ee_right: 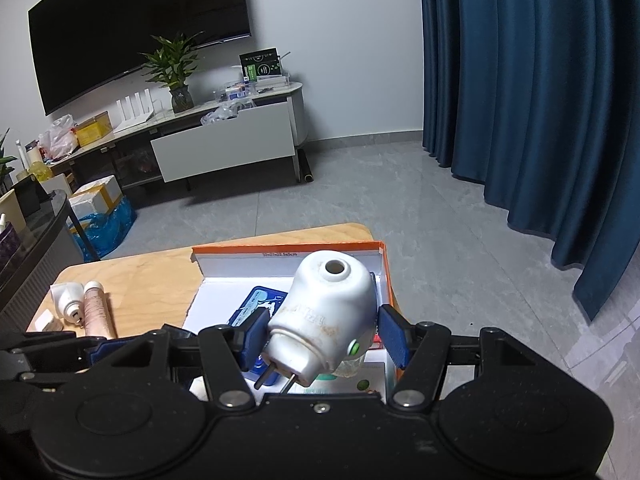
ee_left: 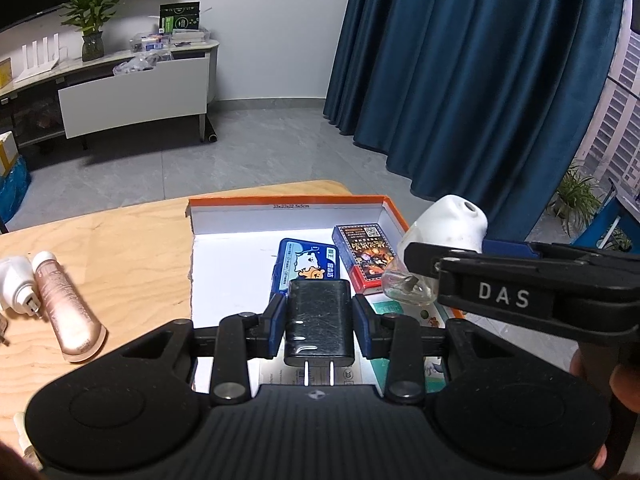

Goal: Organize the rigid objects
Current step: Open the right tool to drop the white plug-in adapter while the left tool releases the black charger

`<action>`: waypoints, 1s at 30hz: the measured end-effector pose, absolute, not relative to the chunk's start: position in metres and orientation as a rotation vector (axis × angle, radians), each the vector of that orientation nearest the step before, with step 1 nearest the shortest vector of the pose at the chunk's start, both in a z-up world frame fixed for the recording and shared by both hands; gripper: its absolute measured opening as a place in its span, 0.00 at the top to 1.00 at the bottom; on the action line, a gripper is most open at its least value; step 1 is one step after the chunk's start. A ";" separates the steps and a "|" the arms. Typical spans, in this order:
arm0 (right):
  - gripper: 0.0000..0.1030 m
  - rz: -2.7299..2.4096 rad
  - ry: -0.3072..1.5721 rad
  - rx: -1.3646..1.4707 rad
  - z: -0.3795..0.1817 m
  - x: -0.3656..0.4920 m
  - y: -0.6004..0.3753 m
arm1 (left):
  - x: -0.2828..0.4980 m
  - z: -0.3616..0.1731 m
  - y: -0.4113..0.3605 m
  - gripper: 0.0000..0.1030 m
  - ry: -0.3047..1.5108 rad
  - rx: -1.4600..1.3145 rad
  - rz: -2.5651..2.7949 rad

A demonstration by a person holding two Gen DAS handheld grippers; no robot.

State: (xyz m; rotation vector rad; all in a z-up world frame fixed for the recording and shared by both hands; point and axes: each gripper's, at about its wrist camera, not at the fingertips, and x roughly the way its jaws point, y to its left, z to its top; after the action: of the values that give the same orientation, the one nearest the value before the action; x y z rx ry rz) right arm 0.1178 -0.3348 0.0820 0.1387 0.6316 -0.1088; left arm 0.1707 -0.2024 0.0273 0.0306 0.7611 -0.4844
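1. While both grippers hang over it, the orange-rimmed cardboard box (ee_left: 288,216) lies open on the wooden table (ee_left: 120,232), near its right edge, and it already holds a blue tin with a bear drawing (ee_left: 308,264) and a card deck (ee_left: 366,256).
2. The right gripper (ee_right: 324,336) pinches a white plug-in mosquito repeller (ee_right: 328,312) between its blue pads, with the prongs pointing back to the camera.
3. The left gripper (ee_left: 319,320) is pressed on a black charger plug (ee_left: 319,320), its two prongs also pointing back.
4. A pink tube (ee_left: 64,300) and a second white plug-in device (ee_left: 18,280) wait on the table, left of the box.
5. I judge the step as carrying both items to the box; the next move needs lowering each one to a free white area before opening, so nothing lands on the tin or the deck.
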 end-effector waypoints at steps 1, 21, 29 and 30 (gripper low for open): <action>0.30 -0.109 0.633 0.138 0.081 0.119 -0.334 | 0.172 0.027 -0.203 0.64 0.761 0.029 -0.486; 0.23 -0.148 0.585 0.164 0.081 0.147 -0.351 | 0.179 0.014 -0.216 0.65 0.783 0.026 -0.562; 0.22 -0.143 0.551 0.134 0.099 0.126 -0.345 | 0.166 0.014 -0.223 0.67 0.793 0.013 -0.637; 0.21 -0.143 0.551 0.137 0.100 0.123 -0.344 | 0.163 0.013 -0.222 0.67 0.795 0.011 -0.650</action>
State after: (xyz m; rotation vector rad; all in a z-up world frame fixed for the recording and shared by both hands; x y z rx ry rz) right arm 0.1228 -0.3444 0.1004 0.1365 0.5514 -0.1426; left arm 0.1635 -0.2222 0.0133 0.0108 0.7949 -0.6504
